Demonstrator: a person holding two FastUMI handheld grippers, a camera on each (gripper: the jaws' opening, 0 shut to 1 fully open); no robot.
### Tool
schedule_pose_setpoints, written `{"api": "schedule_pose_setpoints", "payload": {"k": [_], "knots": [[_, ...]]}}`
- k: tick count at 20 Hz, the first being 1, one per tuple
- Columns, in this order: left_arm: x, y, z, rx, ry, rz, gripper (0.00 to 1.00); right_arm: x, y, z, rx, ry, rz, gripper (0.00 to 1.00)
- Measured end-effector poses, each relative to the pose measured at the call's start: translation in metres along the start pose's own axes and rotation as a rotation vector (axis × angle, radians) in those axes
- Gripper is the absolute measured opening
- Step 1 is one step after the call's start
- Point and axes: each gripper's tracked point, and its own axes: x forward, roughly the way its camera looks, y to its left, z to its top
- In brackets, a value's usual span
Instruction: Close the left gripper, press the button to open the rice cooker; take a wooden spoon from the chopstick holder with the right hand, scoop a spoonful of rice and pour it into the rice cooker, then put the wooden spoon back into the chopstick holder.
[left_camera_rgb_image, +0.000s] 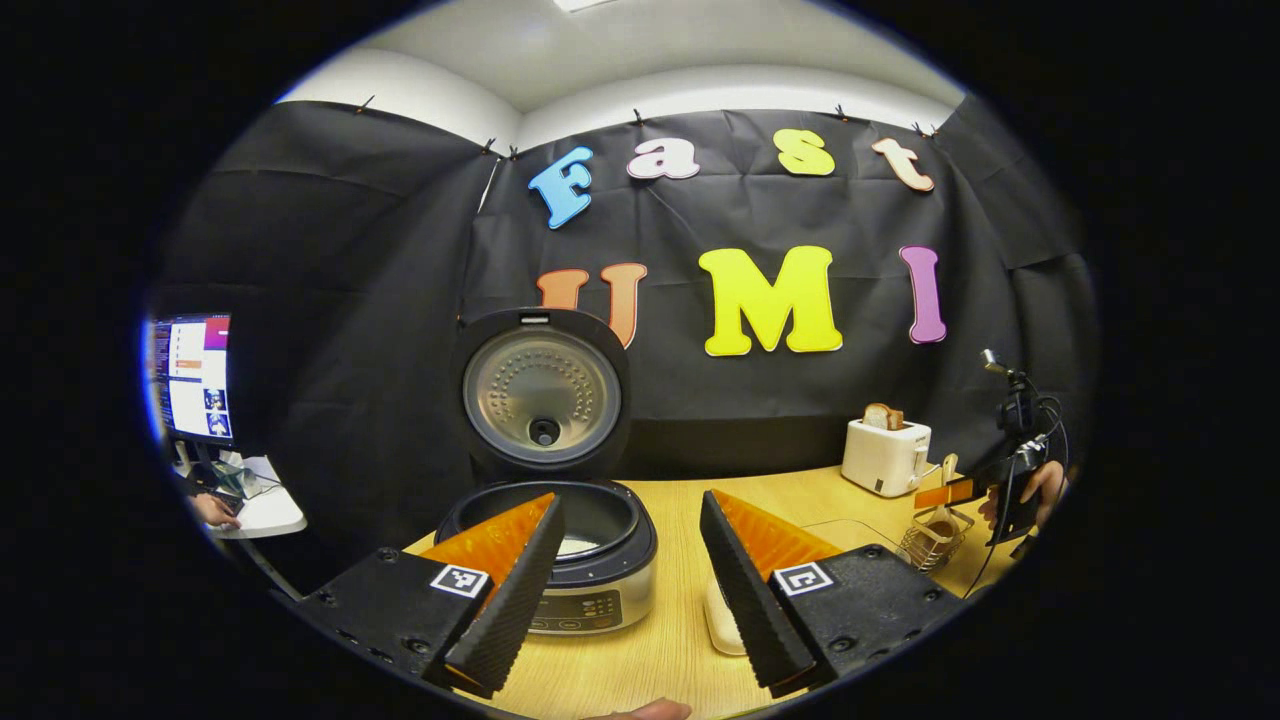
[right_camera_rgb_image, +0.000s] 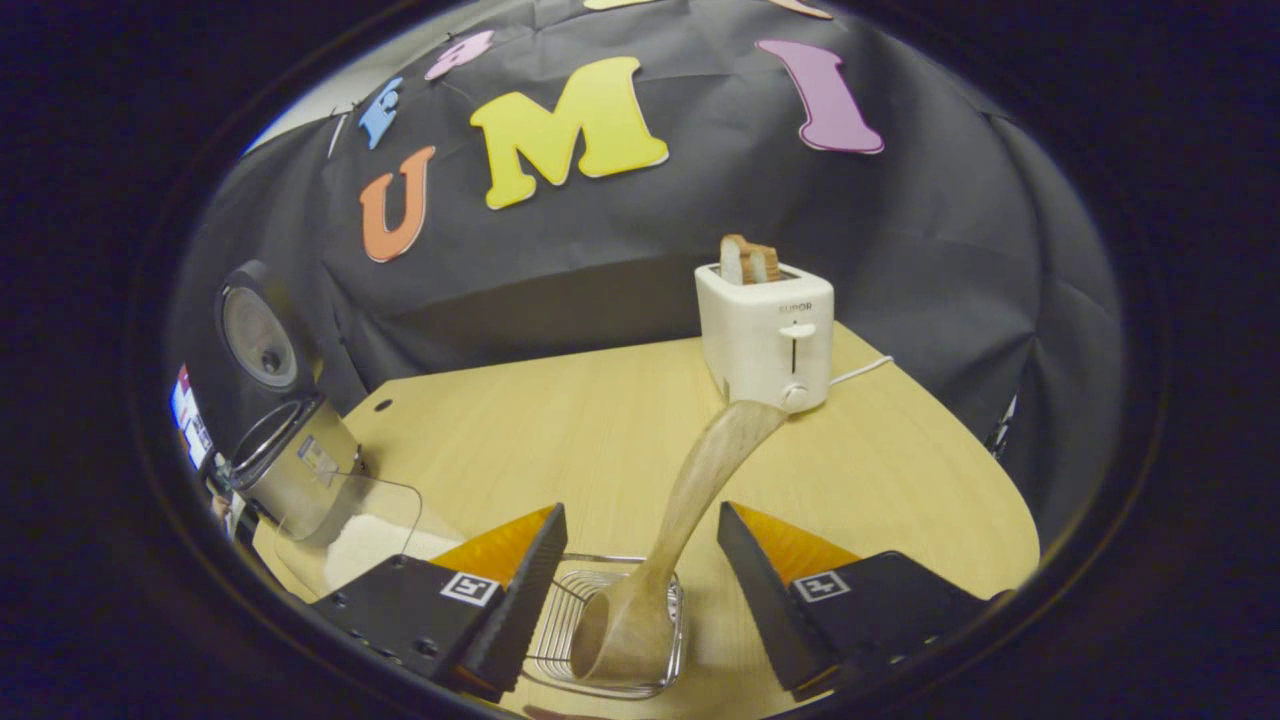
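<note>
Rice cooker (left_camera_rgb_image: 585, 560) sits wide open on the wooden table (left_camera_rgb_image: 660, 650), its lid (left_camera_rgb_image: 543, 393) standing upright behind the pot, and a pale patch of rice shows at the bottom of the inner bowl. The left gripper (left_camera_rgb_image: 630, 590) hangs in front of it with its jaws spread wide, gripping nothing, one finger overlapping the pot's near rim in the left gripper view. Over on the right side of that view, the right gripper (left_camera_rgb_image: 975, 492) is poised just above the wire chopstick holder (left_camera_rgb_image: 930, 542), with a hand (left_camera_rgb_image: 1040, 490) wrapped around its body. Now from the right gripper view: the right gripper's jaws are also well apart, and between them the wooden spoon (right_camera_rgb_image: 680, 520) stands bowl-down in the chopstick holder (right_camera_rgb_image: 610, 625), handle leaning up and away towards the white toaster (right_camera_rgb_image: 768, 335) (two slices of bread poking out of its top). Neither finger touches the spoon. Off to the left in this view, a clear container (right_camera_rgb_image: 365, 525) with white rice in it sits just beside the cooker (right_camera_rgb_image: 290, 470), both well apart from the holder. A lit monitor (left_camera_rgb_image: 195, 378) glows at the far left of the left gripper view.
</note>
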Motion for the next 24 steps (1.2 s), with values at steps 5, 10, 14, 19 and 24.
{"api": "schedule_pose_setpoints", "payload": {"k": [5,10,14,19,24], "knots": [[-0.002,0.004,0.002,0.017,-0.008,0.009,0.88,0.023,-0.003,-0.006,0.059,0.081,-0.007,0.65],[0.000,0.004,-0.003,0.027,0.006,0.008,0.88,0.028,-0.005,-0.005,0.029,0.112,-0.036,0.39],[0.001,-0.001,-0.003,0.025,0.006,-0.006,0.88,0.017,-0.005,0.002,0.040,0.085,-0.019,0.18],[-0.001,-0.002,-0.001,0.035,0.003,-0.005,0.88,-0.009,0.010,0.005,0.022,0.047,0.061,0.10],[-0.003,-0.012,0.000,0.039,0.007,-0.029,0.88,-0.041,0.007,0.017,0.000,-0.039,0.070,0.10]]}}
